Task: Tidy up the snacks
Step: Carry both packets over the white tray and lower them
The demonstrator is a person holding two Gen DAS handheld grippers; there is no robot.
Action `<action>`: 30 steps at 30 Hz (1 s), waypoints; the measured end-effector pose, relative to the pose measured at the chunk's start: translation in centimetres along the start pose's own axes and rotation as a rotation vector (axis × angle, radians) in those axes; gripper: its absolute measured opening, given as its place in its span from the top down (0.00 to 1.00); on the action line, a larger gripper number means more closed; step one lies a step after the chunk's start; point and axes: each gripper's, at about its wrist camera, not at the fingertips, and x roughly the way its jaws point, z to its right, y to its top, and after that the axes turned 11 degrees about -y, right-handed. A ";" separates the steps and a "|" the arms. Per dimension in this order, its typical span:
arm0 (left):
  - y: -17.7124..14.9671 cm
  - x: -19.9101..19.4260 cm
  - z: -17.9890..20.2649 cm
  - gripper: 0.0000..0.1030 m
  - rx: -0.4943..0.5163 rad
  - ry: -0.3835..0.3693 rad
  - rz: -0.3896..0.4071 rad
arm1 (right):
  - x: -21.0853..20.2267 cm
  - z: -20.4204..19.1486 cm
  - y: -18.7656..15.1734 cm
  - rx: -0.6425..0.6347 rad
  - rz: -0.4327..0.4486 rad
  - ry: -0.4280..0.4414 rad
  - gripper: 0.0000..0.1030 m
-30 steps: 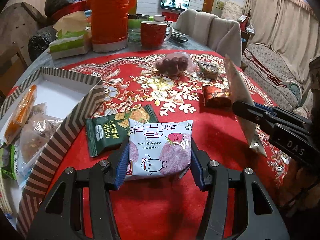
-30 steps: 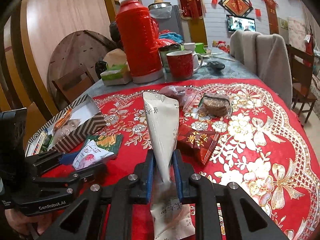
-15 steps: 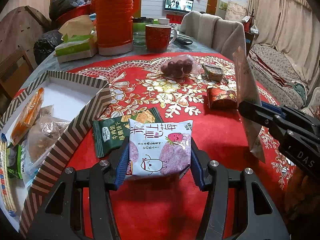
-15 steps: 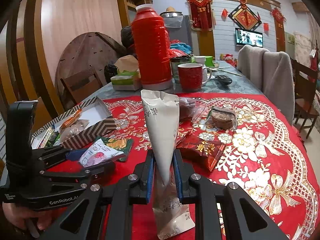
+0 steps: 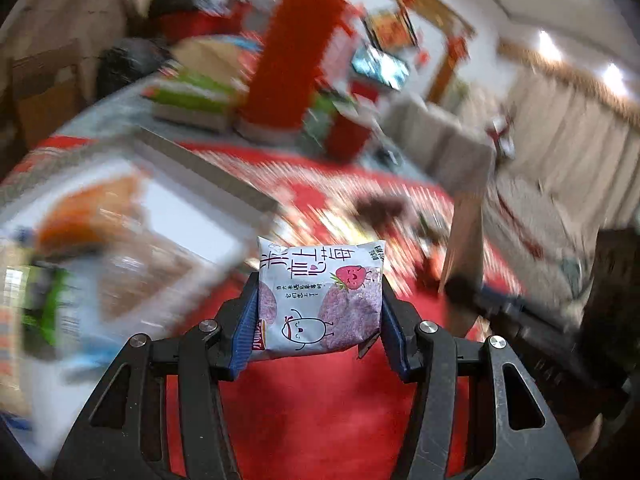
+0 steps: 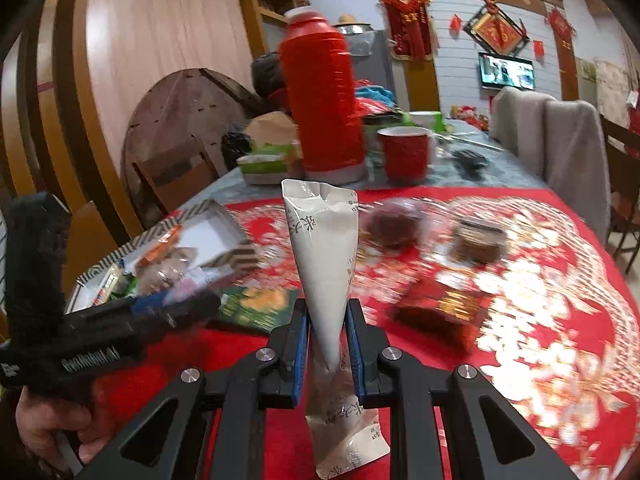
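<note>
Left wrist view: left claw [image 5: 320,304] tilted, pinching a pink packet [image 5: 318,296]; right claw [image 6: 327,344] pinches a white bag [image 6: 322,256] upright

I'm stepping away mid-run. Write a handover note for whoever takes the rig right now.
Left tool: shut on the strawberry snack pack, held clear of the table.
Right tool: shut on the white pouch, pinched edge-on, upright.
Striped box: at the table's left, already holding several snacks.
Still on the red cloth: green cracker pack, red packet, clear bag of dark round snacks, small brown snack pack.
Left to do: box both held packs, then the four loose ones.
</note>
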 end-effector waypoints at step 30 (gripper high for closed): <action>0.6 -9.3 -10.8 0.18 -0.412 0.236 0.408 | 9.8 -16.1 4.3 -0.137 0.001 0.191 0.86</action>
